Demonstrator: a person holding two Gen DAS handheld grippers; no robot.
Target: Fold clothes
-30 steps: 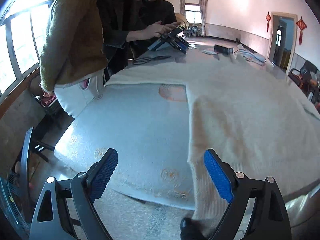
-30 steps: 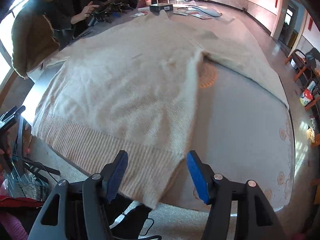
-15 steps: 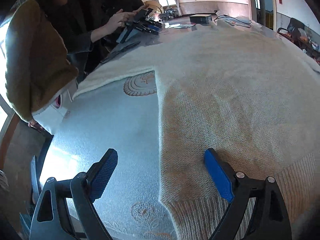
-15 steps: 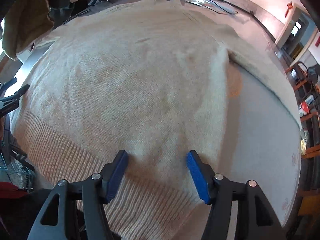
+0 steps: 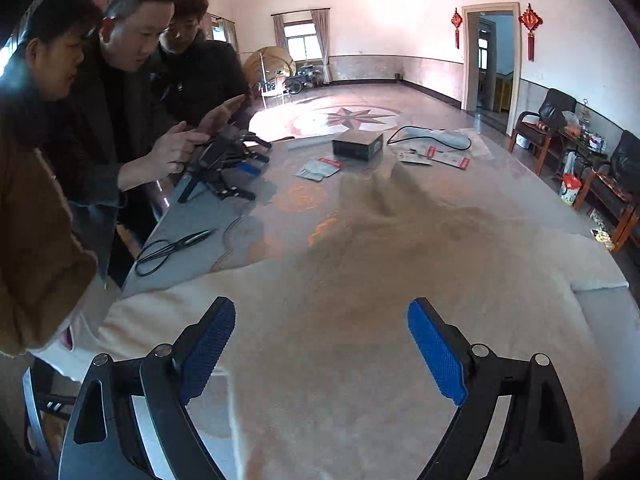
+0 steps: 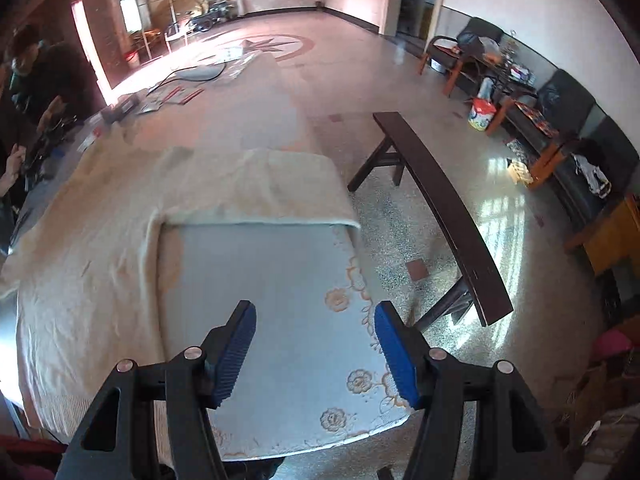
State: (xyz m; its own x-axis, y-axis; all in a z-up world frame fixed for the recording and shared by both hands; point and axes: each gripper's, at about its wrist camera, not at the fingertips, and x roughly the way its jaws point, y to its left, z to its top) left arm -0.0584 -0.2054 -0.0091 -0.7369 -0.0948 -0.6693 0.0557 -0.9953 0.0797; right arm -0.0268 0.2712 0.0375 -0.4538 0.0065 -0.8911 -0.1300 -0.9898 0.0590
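Observation:
A cream knitted sweater (image 5: 380, 280) lies spread flat on the long table, its ribbed hem toward me. In the left wrist view my left gripper (image 5: 320, 344) hovers open over the sweater's body, near where its left sleeve (image 5: 160, 312) runs off toward the table edge; nothing is between the blue pads. In the right wrist view the sweater (image 6: 88, 256) fills the left side and its right sleeve (image 6: 272, 184) stretches across to the table's right edge. My right gripper (image 6: 314, 344) hangs open above bare tablecloth (image 6: 280, 280), below that sleeve, holding nothing.
Three people (image 5: 120, 120) lean over the table's far left side, handling a black gripper device (image 5: 224, 160). Black scissors (image 5: 172, 248), a black box (image 5: 358, 146), papers and a cable lie at the far end. A dark wooden bench (image 6: 440, 208) stands right of the table.
Both grippers have swung away from the hem. The left view now looks across the sweater's upper body and left sleeve; the right view turned to the right sleeve and table edge. Both stayed open.

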